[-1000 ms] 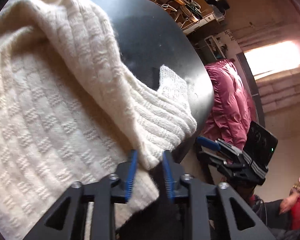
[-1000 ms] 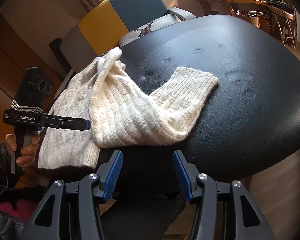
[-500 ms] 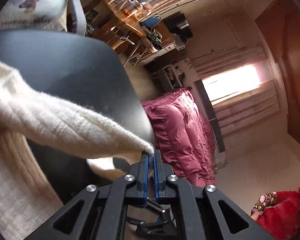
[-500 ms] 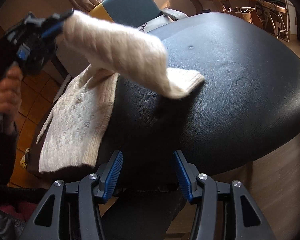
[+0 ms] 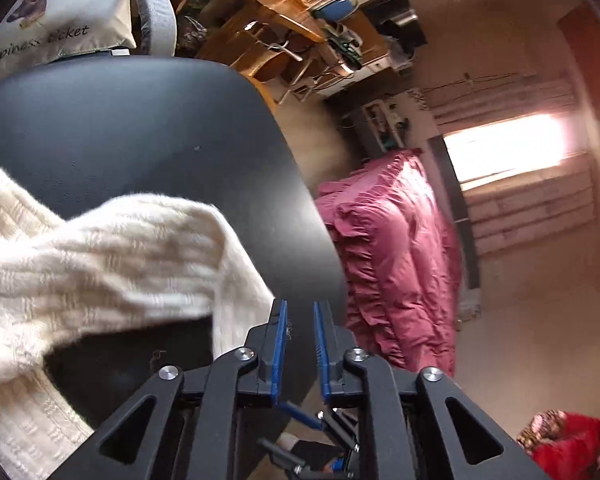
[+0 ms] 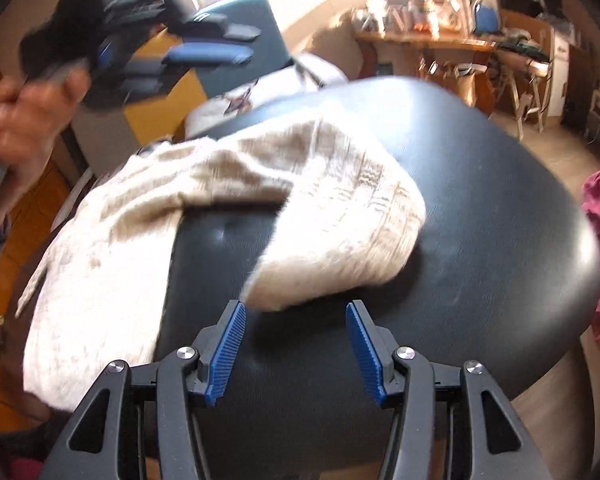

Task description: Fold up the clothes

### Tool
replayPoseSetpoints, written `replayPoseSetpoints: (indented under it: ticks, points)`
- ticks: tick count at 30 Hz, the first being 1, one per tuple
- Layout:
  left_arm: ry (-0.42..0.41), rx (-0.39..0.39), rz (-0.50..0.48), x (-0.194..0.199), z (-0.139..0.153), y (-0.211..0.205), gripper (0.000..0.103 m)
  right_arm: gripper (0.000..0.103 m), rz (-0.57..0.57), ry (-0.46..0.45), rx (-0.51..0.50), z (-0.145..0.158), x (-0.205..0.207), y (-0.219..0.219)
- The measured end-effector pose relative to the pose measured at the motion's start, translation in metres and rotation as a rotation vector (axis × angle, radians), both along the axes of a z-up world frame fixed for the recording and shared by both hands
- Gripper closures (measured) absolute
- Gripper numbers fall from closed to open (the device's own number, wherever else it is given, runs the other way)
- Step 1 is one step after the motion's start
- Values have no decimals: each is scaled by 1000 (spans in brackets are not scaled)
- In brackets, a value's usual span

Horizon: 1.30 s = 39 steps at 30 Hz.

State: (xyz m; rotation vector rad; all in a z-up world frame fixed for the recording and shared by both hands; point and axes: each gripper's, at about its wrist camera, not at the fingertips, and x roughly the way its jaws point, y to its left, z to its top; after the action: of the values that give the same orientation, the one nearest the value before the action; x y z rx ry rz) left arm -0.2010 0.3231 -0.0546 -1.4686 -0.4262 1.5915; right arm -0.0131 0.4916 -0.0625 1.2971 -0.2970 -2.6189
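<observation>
Left gripper (image 5: 300, 344) let go of sweater (image 6: 228, 216) sleeve, jaws parted. Sleeve, blurred, probably falling across sweater body at black seat's (image 6: 480, 220) left edge. Right gripper (image 6: 296, 352) gaping, empty.

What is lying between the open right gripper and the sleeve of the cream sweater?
Only bare black seat surface. In the right wrist view, the right gripper is open and the sweater sleeve ends just ahead of its fingertips, nothing else between.

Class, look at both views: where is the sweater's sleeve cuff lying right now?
In the right wrist view, the sleeve cuff lies on the black seat, just beyond the open right claw.
</observation>
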Motion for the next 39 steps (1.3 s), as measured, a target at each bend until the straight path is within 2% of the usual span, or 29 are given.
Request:
replayPoseSetpoints:
  ticks: [4,8,10,12,15,18,19,20,21,22,23,25,29,32,33,35,37,39]
  points:
    - [76,-31,35,17,-1,-50,75,49,-32,31,14,7,-5,-5]
    - [74,-82,122,44,-33,-116,75,49,-121,38,54,1,-22,-13]
    - [54,-91,170,59,-51,-150,75,49,-169,40,108,-4,-33,-19]
    - [29,-99,227,74,-69,-183,75,49,-201,14,145,-11,-44,-21]
    - [-24,-63,297,89,-87,-228,75,49,-226,-34,202,-27,-63,-26]
    - [19,-117,347,106,-95,-256,73,49,-232,-73,191,-30,-70,-18]
    - [25,-117,351,110,-98,-264,73,51,-233,-85,183,-30,-71,-15]
    - [27,-111,356,115,-100,-270,73,61,-234,-97,175,-31,-73,-12]
    - [50,-111,342,121,-100,-272,73,71,-235,-109,167,-31,-75,-9]
    - [74,-112,328,127,-99,-275,72,86,-236,-122,159,-32,-76,-6]
    - [97,-112,313,132,-99,-277,71,89,-237,-134,152,-32,-78,-3]
    - [131,-143,263,143,-100,-273,71,89,-235,-146,144,-27,-79,5]
    - [189,-200,111,167,-105,-262,71,89,-274,-68,127,28,-76,45]
    - [217,-203,25,179,-104,-261,70,89,-359,-51,179,59,-91,82]
    - [203,-196,16,180,-105,-263,70,88,-392,-67,188,64,-99,95]
    - [170,-177,-3,181,-105,-267,70,74,-452,-50,213,73,-108,113]
    - [132,-150,-2,179,-104,-270,70,74,-486,-13,214,84,-108,119]
    - [94,-87,19,173,-97,-273,70,72,-420,47,201,93,-105,99]
